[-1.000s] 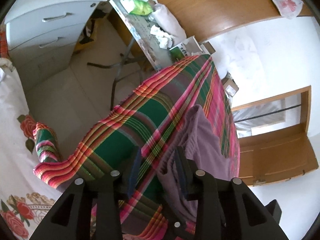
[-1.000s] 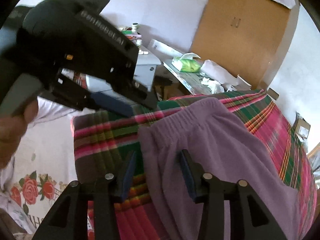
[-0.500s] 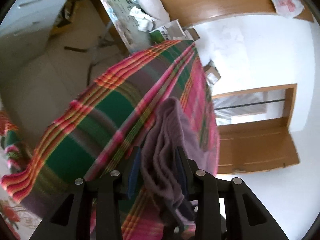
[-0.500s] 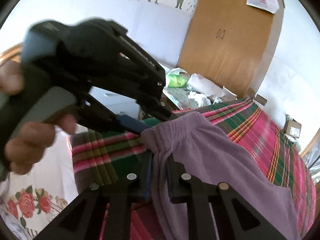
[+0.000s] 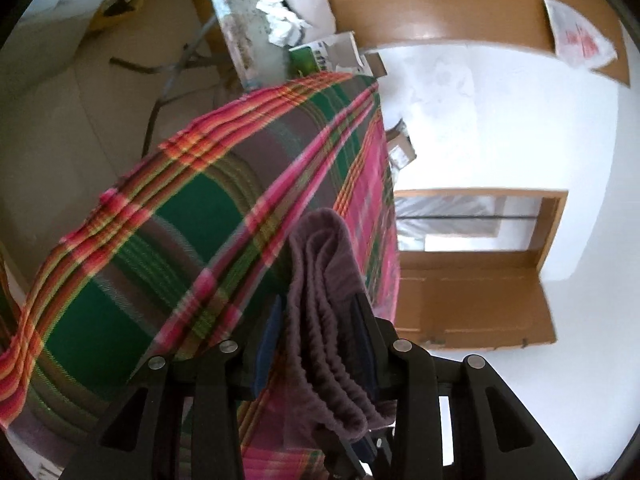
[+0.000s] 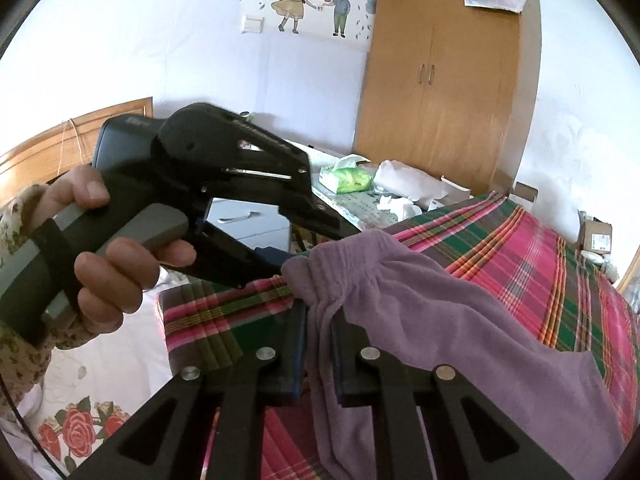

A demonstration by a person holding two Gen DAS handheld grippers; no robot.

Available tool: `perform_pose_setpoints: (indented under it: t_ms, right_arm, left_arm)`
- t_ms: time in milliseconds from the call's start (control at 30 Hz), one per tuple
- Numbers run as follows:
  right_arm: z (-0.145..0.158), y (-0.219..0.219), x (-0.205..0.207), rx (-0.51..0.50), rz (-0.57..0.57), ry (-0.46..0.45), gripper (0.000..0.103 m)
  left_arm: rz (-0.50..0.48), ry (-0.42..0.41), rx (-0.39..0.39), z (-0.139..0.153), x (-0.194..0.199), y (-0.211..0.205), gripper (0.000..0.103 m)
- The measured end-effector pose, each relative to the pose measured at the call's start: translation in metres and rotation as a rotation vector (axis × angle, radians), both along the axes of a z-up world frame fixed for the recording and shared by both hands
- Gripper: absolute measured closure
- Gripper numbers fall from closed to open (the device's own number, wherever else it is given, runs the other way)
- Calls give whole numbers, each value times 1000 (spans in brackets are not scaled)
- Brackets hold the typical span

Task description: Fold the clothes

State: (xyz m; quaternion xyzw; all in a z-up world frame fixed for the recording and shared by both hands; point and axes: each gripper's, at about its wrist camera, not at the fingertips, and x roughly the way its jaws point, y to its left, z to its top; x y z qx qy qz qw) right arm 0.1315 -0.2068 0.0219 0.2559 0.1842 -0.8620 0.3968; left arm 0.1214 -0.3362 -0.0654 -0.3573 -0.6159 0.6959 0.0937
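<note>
Both grippers — left gripper (image 5: 316, 344), right gripper (image 6: 320, 348) — clamp the purple trousers' (image 6: 460, 320) gathered elastic waistband (image 5: 320, 360) above the plaid bedspread (image 5: 180, 240); folding looks unfinished.

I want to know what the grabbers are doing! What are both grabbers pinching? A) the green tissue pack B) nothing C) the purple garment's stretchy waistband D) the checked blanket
C: the left gripper and the right gripper each have the purple garment bunched at its gathered waistband between their fingers, above the plaid blanket.
</note>
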Motion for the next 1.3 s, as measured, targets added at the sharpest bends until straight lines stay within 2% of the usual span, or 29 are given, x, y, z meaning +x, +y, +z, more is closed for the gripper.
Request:
perform_pose_setpoints:
  t_ms: [167,300,333,367,400,433,833,1100,1300]
  right_arm:
    - [-3,-2,-12,0,5,-14,92]
    - [-4,-3,-14,1,10,-17,92]
    - [-5,-3,-14,2,12,-20,92]
    - [-6,-3,-15,2,13,-21,92]
    - [-6,-3,-15,2,15,-20,92]
    - [-7,-2,-16,2,16,-20,92]
    - [-8,-1,-18,-12,22,-23,92]
    - [-8,4,-17,-26,29,-25,92]
    - [-9,8,-17,-38,29,-31,92]
  left_arm:
    - [3,42,94,-4,3,-2,65]
    - [4,43,78,0,4,-3,65]
    - [-2,40,70,1,2,-2,62]
    - [-9,36,61,1,1,-2,54]
    - [-15,32,52,2,0,-1,38]
    - [-21,28,44,3,-2,0,35]
    - [-121,-17,-51,9,-26,12,35]
    - [-208,-16,-49,8,-60,20,36]
    - [-231,-24,-54,7,-72,22,38]
